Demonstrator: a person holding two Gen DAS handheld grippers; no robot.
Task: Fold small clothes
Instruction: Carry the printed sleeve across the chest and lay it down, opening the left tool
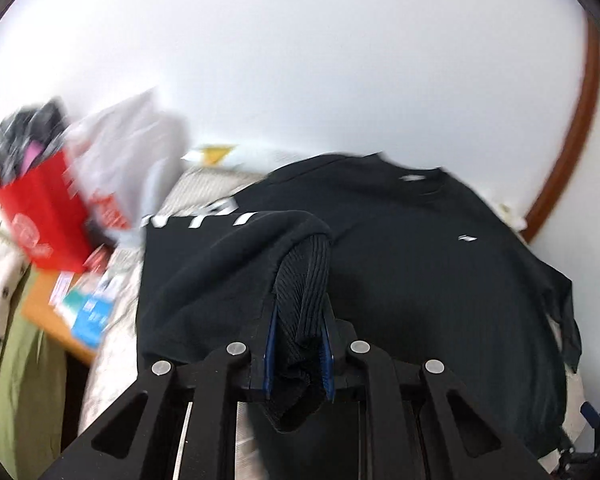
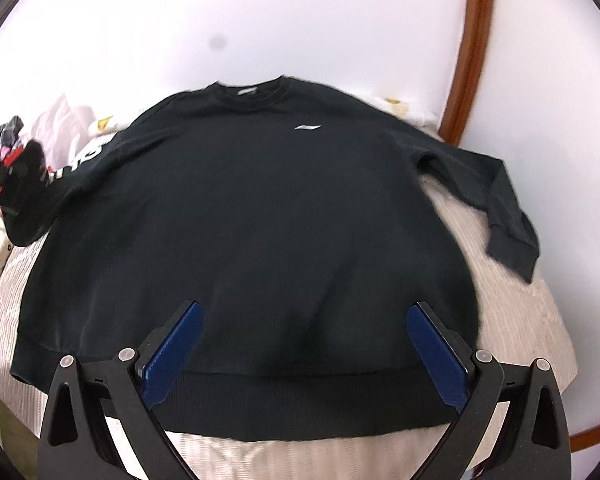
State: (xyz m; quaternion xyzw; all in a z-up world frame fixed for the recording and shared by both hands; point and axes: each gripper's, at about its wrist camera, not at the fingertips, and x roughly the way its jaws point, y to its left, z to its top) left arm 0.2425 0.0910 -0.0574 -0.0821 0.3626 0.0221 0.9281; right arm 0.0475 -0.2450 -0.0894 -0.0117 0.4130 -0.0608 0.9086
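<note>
Blue-padded fingers of the left gripper clench the ribbed cuff of a black sweatshirt at the bottom centre of the left wrist view, the sleeve rising from the pads and draping back across the garment's body. White lettering runs along that sleeve at centre left. At the upper left of the same frame, blurred, stand a red bag and a pale plastic bag; a wooden surface with printed packets sits below them, beside green cloth.

In the right wrist view the right gripper hangs released — its blue pads spread wide apart over the sweatshirt's hem at the bottom of the frame, holding nothing. The sweatshirt lies front-up across a pale striped bedcover, collar at top centre, a small white logo on the chest. Its other sleeve trails off to the right edge, bent at the elbow. A curved wooden frame crosses the white wall — upper right in both views.
</note>
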